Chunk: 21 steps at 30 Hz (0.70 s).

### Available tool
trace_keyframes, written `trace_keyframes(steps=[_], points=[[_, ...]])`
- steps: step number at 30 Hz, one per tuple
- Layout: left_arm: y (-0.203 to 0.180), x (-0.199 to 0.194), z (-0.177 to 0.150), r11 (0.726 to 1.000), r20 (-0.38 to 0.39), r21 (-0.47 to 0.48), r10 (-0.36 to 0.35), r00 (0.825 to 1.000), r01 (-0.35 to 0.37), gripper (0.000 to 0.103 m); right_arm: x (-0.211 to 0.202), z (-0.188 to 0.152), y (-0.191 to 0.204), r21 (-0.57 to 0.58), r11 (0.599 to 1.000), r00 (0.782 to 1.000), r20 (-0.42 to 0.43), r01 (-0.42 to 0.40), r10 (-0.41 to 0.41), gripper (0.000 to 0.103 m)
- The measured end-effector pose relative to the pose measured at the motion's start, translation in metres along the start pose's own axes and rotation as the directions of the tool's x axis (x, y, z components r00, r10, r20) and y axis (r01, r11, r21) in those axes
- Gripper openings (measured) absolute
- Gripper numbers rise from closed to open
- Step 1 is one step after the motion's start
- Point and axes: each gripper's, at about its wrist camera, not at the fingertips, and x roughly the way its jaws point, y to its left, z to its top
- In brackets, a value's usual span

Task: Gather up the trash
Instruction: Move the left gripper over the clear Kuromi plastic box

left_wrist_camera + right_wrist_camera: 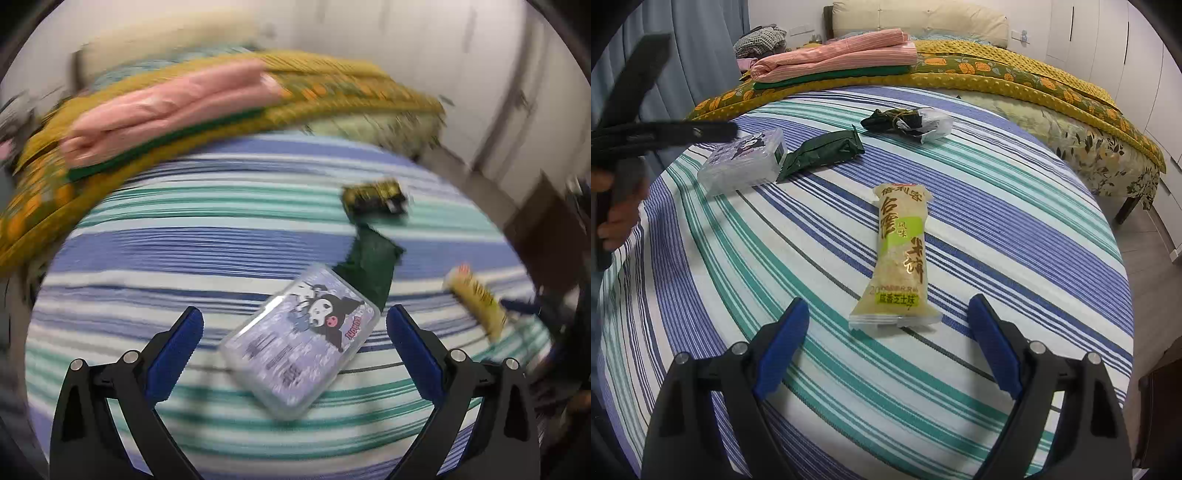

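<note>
A clear plastic box with a cartoon print (pixel 301 341) lies on the striped bedsheet between the fingers of my open left gripper (pixel 294 323); it also shows in the right wrist view (pixel 744 160). A dark green wrapper (pixel 371 264) (pixel 822 151) lies beside it. A crumpled green-and-clear wrapper (pixel 373 199) (pixel 908 120) lies farther back. A yellow rice-cracker packet (pixel 901 254) (pixel 476 299) lies just ahead of my open right gripper (pixel 888 325). The left gripper also shows at the right wrist view's left edge (pixel 665 131).
Folded pink and green cloth (pixel 834 59) lies on a yellow quilt (pixel 1015 79) at the head of the bed. A cream headboard (pixel 919 18) and white cabinets (pixel 1108 44) stand behind. The bed edge drops off at the right (pixel 1123 236).
</note>
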Motion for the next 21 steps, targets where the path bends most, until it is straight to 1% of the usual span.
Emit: trace_keyframes(steps=[3,4,5,6,7,8,9,10,11,12,16,18,19,21], points=[[-0.008,0.016,-0.002,0.996,-0.06,0.08,-0.037,0.997,0.042,0.098,0.0,0.0,0.0,0.0,1.0,1.0,0.0,0.0,0.0,0.086],[-0.012,0.016,-0.004,0.993,-0.065,0.113,-0.029,0.997,0.037,0.098,0.0,0.0,0.0,0.0,1.0,1.0,0.0,0.0,0.0,0.086],[-0.014,0.013,-0.006,0.99,-0.072,0.127,-0.05,0.996,0.059,0.097,0.0,0.0,0.0,0.0,1.0,1.0,0.0,0.0,0.0,0.086],[-0.016,0.008,-0.009,0.981,-0.092,0.134,-0.128,0.987,0.14,0.097,0.0,0.0,0.0,0.0,1.0,1.0,0.0,0.0,0.0,0.086],[-0.019,0.001,-0.013,0.97,-0.099,0.143,-0.183,0.978,0.196,0.097,0.0,0.0,0.0,0.0,1.0,1.0,0.0,0.0,0.0,0.086],[-0.021,-0.002,-0.015,0.969,-0.092,0.156,-0.181,0.979,0.194,0.097,0.0,0.0,0.0,0.0,1.0,1.0,0.0,0.0,0.0,0.086],[-0.023,-0.005,-0.016,0.973,-0.077,0.171,-0.145,0.986,0.156,0.098,0.0,0.0,0.0,0.0,1.0,1.0,0.0,0.0,0.0,0.086],[-0.024,-0.005,-0.017,0.978,-0.07,0.166,-0.116,0.991,0.126,0.097,0.0,0.0,0.0,0.0,1.0,1.0,0.0,0.001,-0.001,0.086],[-0.023,-0.001,-0.017,0.984,-0.074,0.139,-0.099,0.992,0.109,0.098,0.0,0.0,0.0,-0.001,1.0,1.0,0.0,0.001,-0.001,0.086],[-0.024,0.003,-0.017,0.986,-0.079,0.131,-0.095,0.992,0.105,0.097,-0.001,0.0,0.0,0.0,1.0,1.0,0.0,0.001,-0.001,0.086],[-0.041,0.015,-0.019,0.98,-0.08,0.198,-0.021,0.997,0.036,0.097,-0.001,0.0,0.0,0.0,1.0,1.0,0.0,0.0,0.0,0.086],[-0.043,0.019,-0.019,0.979,-0.087,0.203,0.014,0.996,0.004,0.081,-0.001,0.0,0.0,0.0,1.0,1.0,0.0,0.0,0.0,0.086],[-0.043,0.019,-0.019,0.979,-0.083,0.201,0.039,0.996,-0.021,0.078,-0.001,0.0,0.0,0.0,1.0,1.0,0.0,0.0,0.0,0.086],[-0.042,0.016,-0.019,0.986,-0.082,0.163,0.047,0.996,-0.033,0.073,-0.001,0.0,0.0,0.0,1.0,1.0,0.0,0.0,0.0,0.086]])
